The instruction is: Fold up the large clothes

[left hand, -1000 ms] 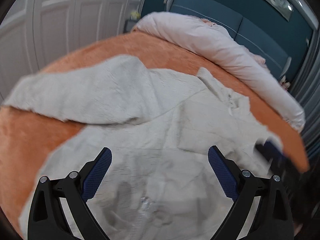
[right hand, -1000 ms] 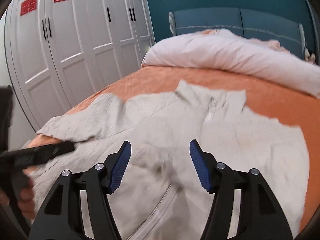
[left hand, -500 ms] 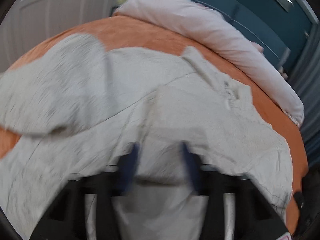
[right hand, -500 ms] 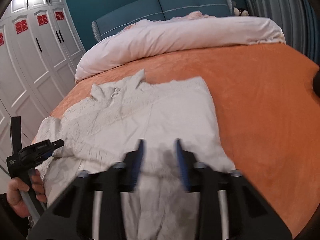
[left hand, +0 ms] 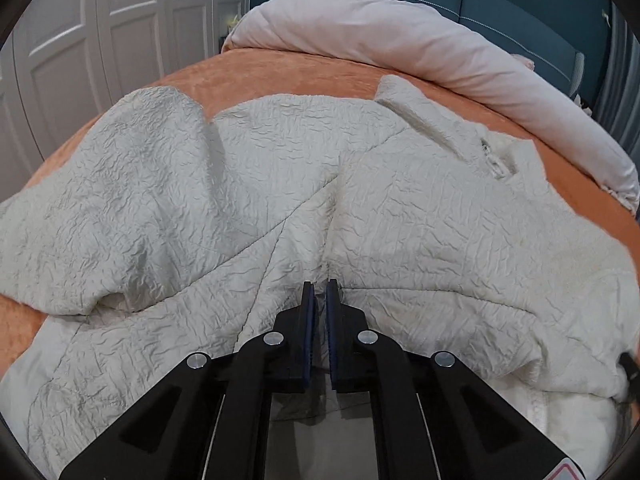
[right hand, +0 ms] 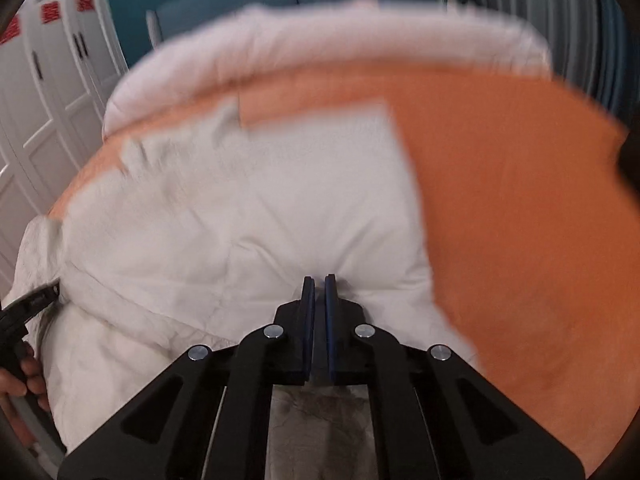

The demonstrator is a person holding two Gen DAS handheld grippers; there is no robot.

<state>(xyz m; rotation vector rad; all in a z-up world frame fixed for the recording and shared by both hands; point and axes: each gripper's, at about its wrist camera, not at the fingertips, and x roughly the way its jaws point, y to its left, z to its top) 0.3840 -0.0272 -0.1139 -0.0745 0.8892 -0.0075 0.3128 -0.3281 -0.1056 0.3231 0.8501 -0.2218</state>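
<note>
A large cream-white crinkled jacket [left hand: 280,184] lies spread on the orange bedspread [left hand: 256,76], its collar and zipper [left hand: 492,160] toward the far right. My left gripper [left hand: 319,285] is shut on a pinch of the jacket's fabric near its lower middle. In the blurred right wrist view the same jacket [right hand: 280,208] fills the left half, and my right gripper [right hand: 319,279] is shut on its fabric close to the right edge. The left gripper's black body [right hand: 28,312] and a hand [right hand: 20,372] show at the far left of that view.
A pale pink duvet [left hand: 420,52] is rolled along the head of the bed before a teal headboard [left hand: 520,24]. White wardrobe doors [left hand: 100,40] stand to the left. Bare orange bedspread [right hand: 520,220] stretches right of the jacket.
Both grippers dropped onto the jacket and went from wide open to shut, each pinching fabric. The right view swung right, toward the jacket's right edge.
</note>
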